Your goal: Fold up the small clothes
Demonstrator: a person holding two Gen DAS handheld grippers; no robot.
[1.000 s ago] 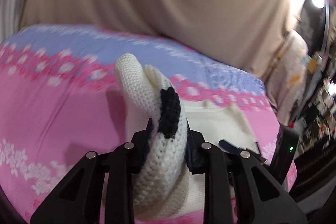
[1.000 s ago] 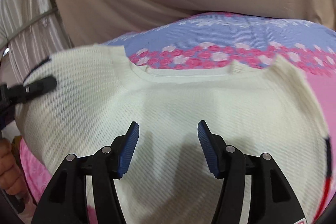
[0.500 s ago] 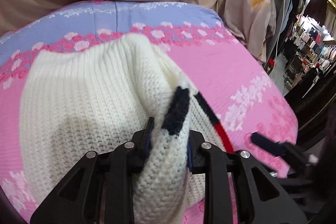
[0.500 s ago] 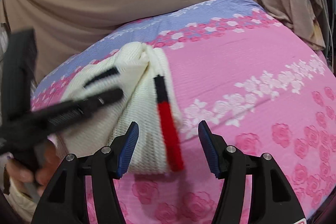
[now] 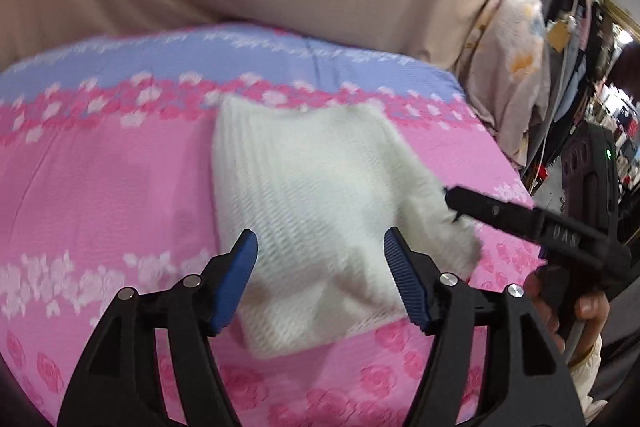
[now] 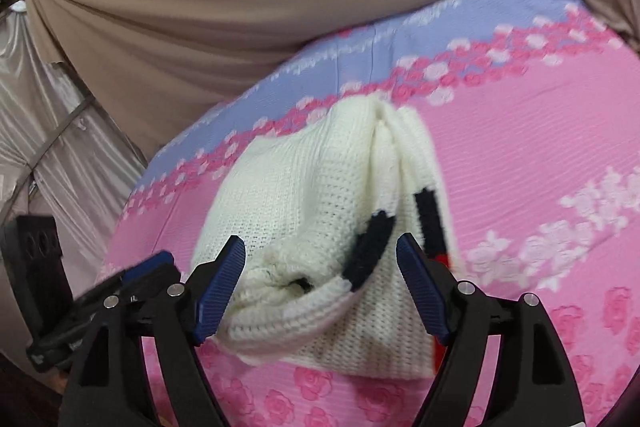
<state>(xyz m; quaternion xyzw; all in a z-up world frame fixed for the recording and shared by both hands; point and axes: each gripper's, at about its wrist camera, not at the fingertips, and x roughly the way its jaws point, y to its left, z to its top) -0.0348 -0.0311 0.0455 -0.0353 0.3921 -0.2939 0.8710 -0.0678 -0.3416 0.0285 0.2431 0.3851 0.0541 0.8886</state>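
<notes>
The big pink bed cover with rose flowers and a purple band [image 5: 100, 187] is the ground for everything here. In the middle of it lies the small cream knitted sweater with black and red stripes [image 5: 316, 195], already folded into a thick, neat block. Behind the cover hangs a tan cloth curtain [image 6: 240, 7].

The folding step looks just about done. The left gripper [image 5: 320, 275] has just been opening, and its blue pads stand apart over the near edge of the sweater with nothing pinched between them. The right gripper [image 6: 320, 283] has also just been opening; its pads stand wide on each side of the sweater's near end, and no pad seems to press on the wool. So both have let go.

I think the next move is either to pat the block flat or to fold it one more time. That calls for a fresh, gentle grip on one edge, because the loose knit can slide and bulge.

The left wrist view shows the flat, plain top of the sweater, and the right gripper [image 5: 532, 223] beside its right edge, held by a hand [image 5: 576, 311]. The right wrist view shows what that one hides: the tucked layers at the end and the black and red stripes.
</notes>
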